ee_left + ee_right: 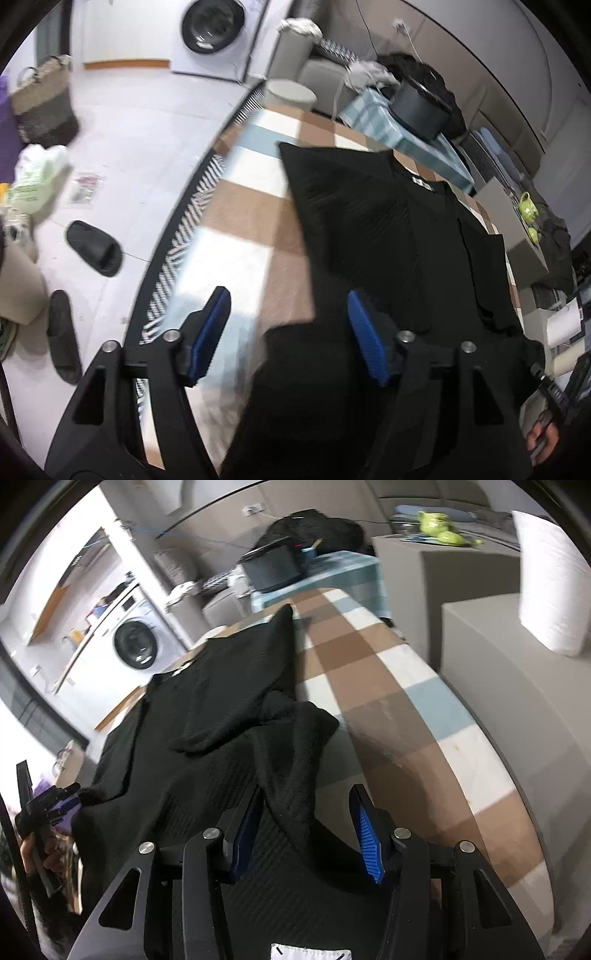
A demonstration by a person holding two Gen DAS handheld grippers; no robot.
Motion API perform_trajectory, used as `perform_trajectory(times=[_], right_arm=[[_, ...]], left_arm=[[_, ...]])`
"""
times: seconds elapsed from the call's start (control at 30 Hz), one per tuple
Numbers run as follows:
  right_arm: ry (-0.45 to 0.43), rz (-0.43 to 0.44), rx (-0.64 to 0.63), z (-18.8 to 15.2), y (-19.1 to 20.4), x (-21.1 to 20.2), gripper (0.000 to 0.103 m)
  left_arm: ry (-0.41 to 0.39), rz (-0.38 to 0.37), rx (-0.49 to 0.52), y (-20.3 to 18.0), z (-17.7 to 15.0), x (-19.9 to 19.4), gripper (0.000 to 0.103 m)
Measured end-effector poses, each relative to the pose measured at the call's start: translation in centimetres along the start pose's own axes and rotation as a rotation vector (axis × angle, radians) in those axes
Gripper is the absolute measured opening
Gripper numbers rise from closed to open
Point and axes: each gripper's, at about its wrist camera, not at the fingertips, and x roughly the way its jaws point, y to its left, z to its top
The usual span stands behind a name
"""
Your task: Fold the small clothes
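The left hand-held gripper (288,332) hangs tilted downward over the near left part of the bench (236,206), its blue pads (210,332) standing apart with nothing pinched between them. Beyond its left finger the striped edge of the bench drops to the floor, where two black slippers (94,249), a white bag (38,173) and a woven basket (44,107) lie well clear; a washing machine (218,37) stands farther off. Just ahead and to its right lies the black garment (388,229), spread on the checked cover, one sleeve folded across its body. Bare checked cover stays open ahead-left of the pads.

The right hand-held gripper (306,834) also points down at the bench, jaws parted. A raised fold of the garment (291,760) runs between its pads; it seems to brush the left pad only, though blur makes this uncertain. To its right the cover (406,709) is bare up to the curved edge, with grey blocks (517,709) just beyond. Far ahead sits a dark pot (271,572).
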Motion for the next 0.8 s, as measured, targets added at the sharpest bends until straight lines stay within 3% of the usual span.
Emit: perform_trajectory(times=[0.03,0.07,0.17,0.3,0.4,0.5,0.57,0.7,0.8], right_arm=[[0.0,0.026,-0.025,0.3,0.0,-0.1,0.044],[0.008,0.064,-0.054,0.8,0.0,-0.1,0.031],[0.006,0.187,-0.111,2.7,-0.3,-0.2,0.006],[-0.024,0.224,-0.044,5.6,-2.1,0.7,0.006],[0.041,0.196,0.045,5.9,-4.1,2.5,0.013],[0.074,0.238,0.06,4.2,-4.9,2.4,0.024],[0.065,0.255,0.058,2.9,-5.1,1.6,0.04],[0.052,0.283,0.063,0.6,-5.2,0.5,0.04],[0.02,0.248,0.036,-0.2,-4.9,0.1,0.04]], left_arm=[[-0.016,0.012,-0.016,0.6,-0.8,-1.2,0.066],[-0.031,0.018,-0.035,1.1,-1.5,-2.3,0.066],[-0.069,0.034,-0.093,2.7,-4.0,-5.3,0.071],[-0.084,0.07,-0.124,3.6,-7.2,-7.4,0.072],[-0.061,0.086,-0.12,3.7,-9.2,-7.5,0.072],[-0.037,0.097,-0.095,3.0,-10.4,-6.7,0.072],[-0.007,0.094,-0.076,2.5,-10.8,-5.7,0.072],[0.05,0.092,-0.034,1.0,-10.6,-2.3,0.072],[0.067,0.106,-0.009,0.1,-10.5,-0.8,0.072]])
